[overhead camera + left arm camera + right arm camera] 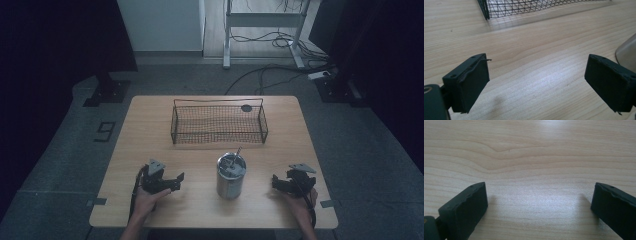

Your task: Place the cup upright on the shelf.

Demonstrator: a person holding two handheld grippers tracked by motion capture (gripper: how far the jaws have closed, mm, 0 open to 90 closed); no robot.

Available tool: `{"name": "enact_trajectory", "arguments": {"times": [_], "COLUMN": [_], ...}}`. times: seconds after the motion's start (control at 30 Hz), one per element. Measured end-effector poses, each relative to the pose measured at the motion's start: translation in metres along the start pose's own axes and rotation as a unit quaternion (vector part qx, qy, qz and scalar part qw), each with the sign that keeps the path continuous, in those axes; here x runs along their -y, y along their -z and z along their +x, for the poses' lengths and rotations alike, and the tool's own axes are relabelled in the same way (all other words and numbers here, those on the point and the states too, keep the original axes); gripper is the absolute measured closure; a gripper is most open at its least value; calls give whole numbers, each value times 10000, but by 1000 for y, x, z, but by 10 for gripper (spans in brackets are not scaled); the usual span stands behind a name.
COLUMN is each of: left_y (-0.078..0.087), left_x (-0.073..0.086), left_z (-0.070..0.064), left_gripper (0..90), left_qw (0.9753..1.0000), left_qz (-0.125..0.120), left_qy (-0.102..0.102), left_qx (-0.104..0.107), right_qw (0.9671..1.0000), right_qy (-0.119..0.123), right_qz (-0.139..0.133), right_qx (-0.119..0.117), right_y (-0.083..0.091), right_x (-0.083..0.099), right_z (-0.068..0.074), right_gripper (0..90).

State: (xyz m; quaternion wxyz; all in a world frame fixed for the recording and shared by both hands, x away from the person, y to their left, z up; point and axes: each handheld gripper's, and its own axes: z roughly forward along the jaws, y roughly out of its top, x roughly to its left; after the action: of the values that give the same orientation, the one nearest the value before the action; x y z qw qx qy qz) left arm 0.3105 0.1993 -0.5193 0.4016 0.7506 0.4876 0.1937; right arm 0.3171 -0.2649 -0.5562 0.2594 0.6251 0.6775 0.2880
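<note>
Unlabelled metal can (231, 176) (no readable writing) between both spread grippers.

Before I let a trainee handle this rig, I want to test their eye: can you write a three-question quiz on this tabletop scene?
1. True or false: the left gripper is shut on the metal can.
2. What stands between the two grippers on the wooden table?
A. a wire basket
B. a metal can
C. a mug
3. Fill in: the wire basket lies toward the table's ____ edge, beyond the can.

Key:
1. False. Its jaws stand wide apart over bare wood, as do those of the right gripper.
2. B.
3. Far.
</note>
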Motion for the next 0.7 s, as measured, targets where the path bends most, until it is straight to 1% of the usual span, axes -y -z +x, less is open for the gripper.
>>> {"name": "enact_trajectory", "arguments": {"times": [0.1, 0.23, 0.33, 0.43, 0.7], "left_y": [0, -1, 1, 4, 8], "left_x": [1, 2, 3, 2, 2], "left_z": [0, 3, 7, 9, 9], "left_gripper": [53, 48, 48, 49, 49], "left_qw": [10000, 10000, 9999, 9999, 9999], "left_qz": [37, 72, 57, 21, -24], "left_qy": [-15, 18, 102, 162, 142], "left_qx": [15, 15, -5, 20, 39], "right_qw": [10000, 10000, 10000, 10000, 10000], "right_qy": [20, 24, 33, 35, 6], "right_qz": [-5, -7, -26, -27, -33], "right_qx": [-15, -12, -3, 6, -13], "right_y": [1, 1, 1, 2, 3], "right_x": [1, 1, 1, 2, 3], "right_z": [-1, -1, 0, 0, -2], "right_gripper": [4, 7, 14, 17, 23]}}
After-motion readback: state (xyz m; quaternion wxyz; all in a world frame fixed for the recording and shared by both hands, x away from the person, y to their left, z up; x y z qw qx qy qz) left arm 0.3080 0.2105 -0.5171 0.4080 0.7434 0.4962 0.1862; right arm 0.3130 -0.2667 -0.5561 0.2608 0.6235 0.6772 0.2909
